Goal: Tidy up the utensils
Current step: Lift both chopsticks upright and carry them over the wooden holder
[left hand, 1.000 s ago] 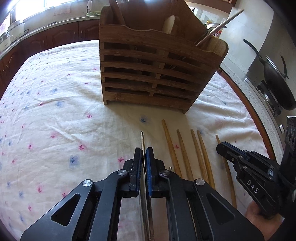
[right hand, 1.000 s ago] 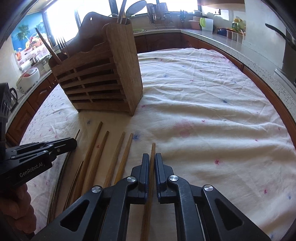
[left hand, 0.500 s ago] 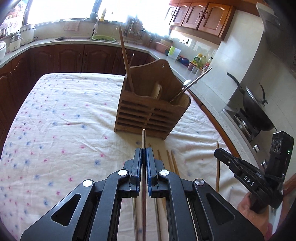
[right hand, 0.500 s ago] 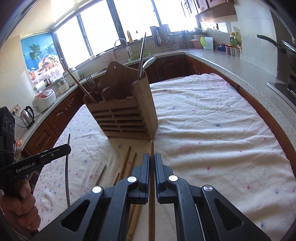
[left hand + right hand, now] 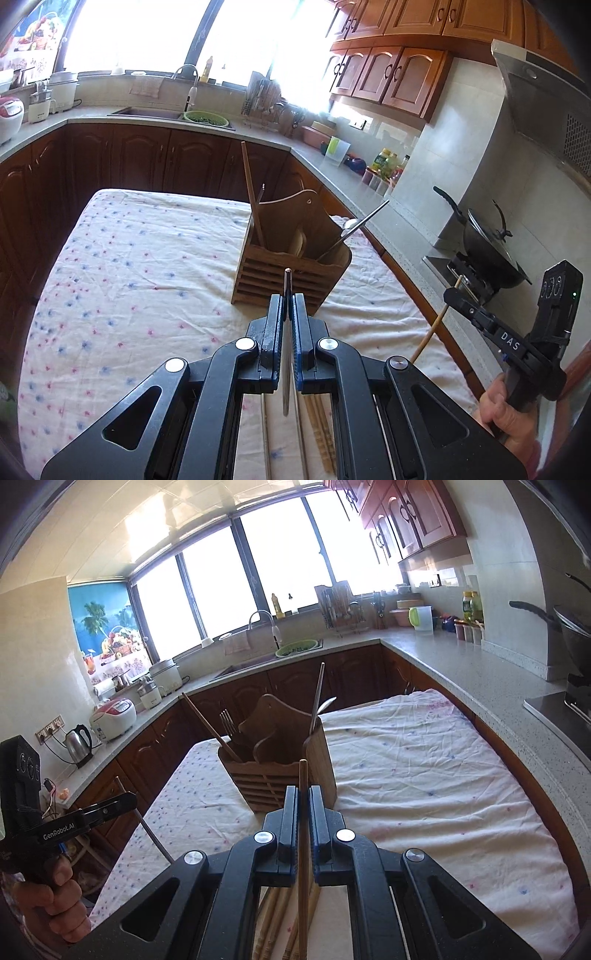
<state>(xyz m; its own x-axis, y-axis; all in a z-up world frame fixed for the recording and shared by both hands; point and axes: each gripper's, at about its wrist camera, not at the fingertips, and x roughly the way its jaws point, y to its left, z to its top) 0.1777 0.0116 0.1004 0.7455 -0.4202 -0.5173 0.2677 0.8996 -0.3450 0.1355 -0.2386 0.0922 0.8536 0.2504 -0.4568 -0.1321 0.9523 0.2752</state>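
Both grippers have risen from the cloth since a second ago, each carrying its stick up with it; the caddy, large and close then, now sits small and farther off.

Covered in a dotted cloth point(image 5: 147, 266), the table fills the lower half of both views. On it stands the wooden caddy point(image 5: 291, 273), at 12 o'clock from each gripper, holding an upright chopstick point(image 5: 253, 195), a fork point(image 5: 227, 720) and a spoon point(image 5: 354, 230).

Left gripper point(image 5: 288, 306): jaws nearly closed, pinching a metal chopstick point(image 5: 287, 291) that runs straight between them, its tip poking out at 12 o'clock toward the caddy's slatted front.

Right gripper point(image 5: 303, 797): jaws likewise almost shut on a wooden chopstick point(image 5: 303, 812), which passes between them lengthwise, tip at 12 o'clock overlapping the caddy's corner.

Loose wooden chopsticks point(image 5: 273, 923) lie on the cloth at 6 o'clock beneath the right gripper; more sticks point(image 5: 321, 432) lie under the left one.
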